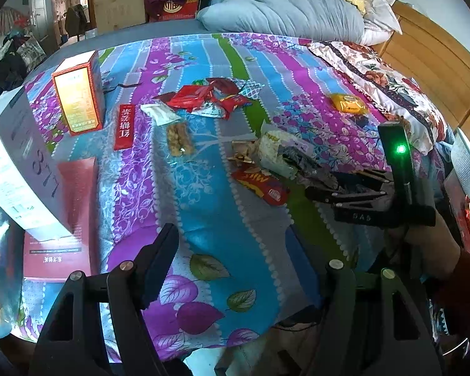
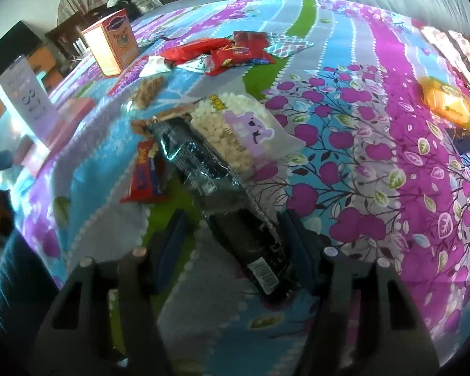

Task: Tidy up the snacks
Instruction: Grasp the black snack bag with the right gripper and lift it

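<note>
The jaws of the right gripper are spread around the dark snack packet for a grasp, while the left gripper is held open and empty above the bed.

Dark snack packet: label print blurred, near end hidden between the gripper fingers. Red milk wrapper: partly covered by that packet. Grey box: cut off at left edge

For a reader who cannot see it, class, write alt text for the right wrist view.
The right gripper, fingers open, straddles a black snack packet on a floral bedsheet. Beyond lie a puffed-snack bag, red wrappers and an orange box.
</note>
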A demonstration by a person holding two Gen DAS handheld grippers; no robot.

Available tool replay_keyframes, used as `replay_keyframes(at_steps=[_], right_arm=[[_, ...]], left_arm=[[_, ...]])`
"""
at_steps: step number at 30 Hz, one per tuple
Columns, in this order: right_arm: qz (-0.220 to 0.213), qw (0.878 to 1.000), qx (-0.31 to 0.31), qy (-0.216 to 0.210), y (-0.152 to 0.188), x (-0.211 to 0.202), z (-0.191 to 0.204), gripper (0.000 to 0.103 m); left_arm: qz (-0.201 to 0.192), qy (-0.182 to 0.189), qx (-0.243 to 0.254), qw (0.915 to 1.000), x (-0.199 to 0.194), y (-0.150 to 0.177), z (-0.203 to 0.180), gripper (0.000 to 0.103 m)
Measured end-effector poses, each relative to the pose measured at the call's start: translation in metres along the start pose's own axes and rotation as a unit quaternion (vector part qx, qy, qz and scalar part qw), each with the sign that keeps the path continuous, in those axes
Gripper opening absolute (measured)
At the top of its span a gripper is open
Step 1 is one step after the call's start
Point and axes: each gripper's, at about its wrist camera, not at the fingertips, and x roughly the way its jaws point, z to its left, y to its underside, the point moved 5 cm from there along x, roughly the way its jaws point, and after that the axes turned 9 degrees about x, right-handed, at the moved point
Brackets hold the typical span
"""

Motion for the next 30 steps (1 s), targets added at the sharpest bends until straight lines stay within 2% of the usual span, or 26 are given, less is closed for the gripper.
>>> replay_keyframes(at_steps=[6,7,8,14,16,20,24,30], right_arm=[[-0.001,1.000,-0.004,-0.023,0.001,-0.003,0.005,0.064],[-0.002,1.000,0.000,-0.029,0.002,-0.005,0.004,0.054],[-0.007,0.999,0.004,-0.034,0.003,-0.009,0.004,0.034],[-0.043,0.996,0.037,-0.074,0.010,-0.031,0.003,0.034],[-0.051,0.994,0.051,-0.082,0.011,-0.033,0.000,0.034],[-0.056,0.990,0.081,-0.096,0.009,-0.032,-0.011,0.033],[-0.047,0.989,0.094,-0.104,0.010,-0.028,-0.017,0.033],[-0.054,0.991,0.082,-0.086,0.009,-0.030,-0.012,0.033]], left_arm=[[0.007,0.001,-0.023,0.9997,0.012,0.004,0.008,0.072],[0.007,-0.001,-0.030,0.9995,0.015,0.004,0.013,0.072],[0.007,-0.002,-0.037,0.9993,0.018,0.004,0.017,0.072],[-0.016,-0.013,-0.059,0.9980,0.043,-0.020,0.043,0.071],[-0.022,-0.015,-0.067,0.9974,0.059,-0.036,0.053,0.065],[-0.028,-0.013,-0.073,0.9969,0.092,-0.064,0.067,0.061],[-0.011,-0.030,-0.063,0.9975,0.125,-0.078,0.074,0.059],[0.015,-0.044,-0.049,0.9977,0.157,-0.075,0.077,0.059]])
